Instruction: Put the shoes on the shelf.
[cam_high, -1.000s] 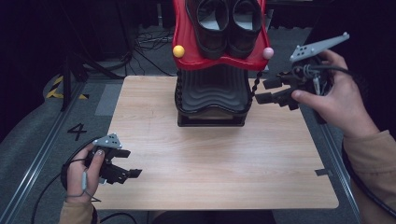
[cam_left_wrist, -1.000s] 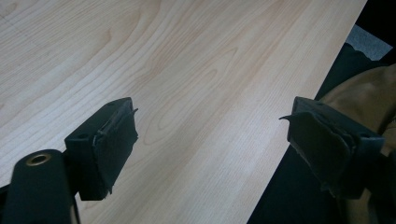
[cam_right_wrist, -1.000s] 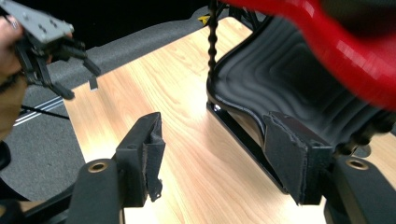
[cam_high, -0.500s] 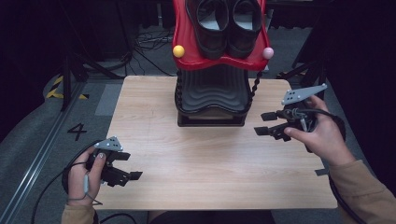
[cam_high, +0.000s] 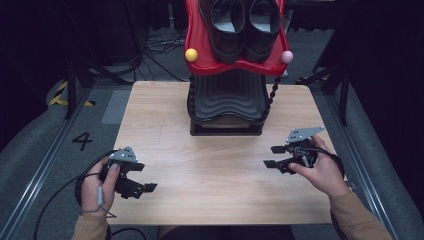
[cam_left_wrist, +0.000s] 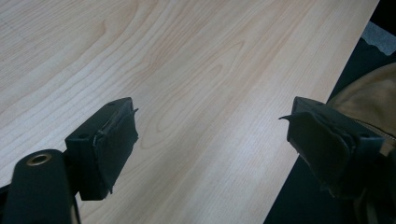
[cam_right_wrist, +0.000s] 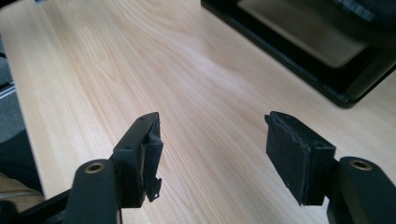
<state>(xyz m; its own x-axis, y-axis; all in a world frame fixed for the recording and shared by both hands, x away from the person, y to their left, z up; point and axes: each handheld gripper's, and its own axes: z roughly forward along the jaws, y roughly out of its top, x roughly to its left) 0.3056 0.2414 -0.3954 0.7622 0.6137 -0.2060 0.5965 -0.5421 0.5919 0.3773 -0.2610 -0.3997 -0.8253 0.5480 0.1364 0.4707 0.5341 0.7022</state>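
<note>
Looking down, I see the big wooden desk (cam_high: 220, 175) first. At its far edge stands a black rack (cam_high: 226, 102) with a red tray (cam_high: 200, 45) on top, and two black shoes (cam_high: 242, 20) sit in the tray. My left tongs (cam_high: 142, 180) rest near the front left, spread wide and empty. My right tongs (cam_high: 272, 156) hover at the right, wide and empty too.

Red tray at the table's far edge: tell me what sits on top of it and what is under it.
On the red tray sits a pair of black shoes, side by side. Under it stands a black ribbed stand on the table; the tray covers the stand's top.
</note>
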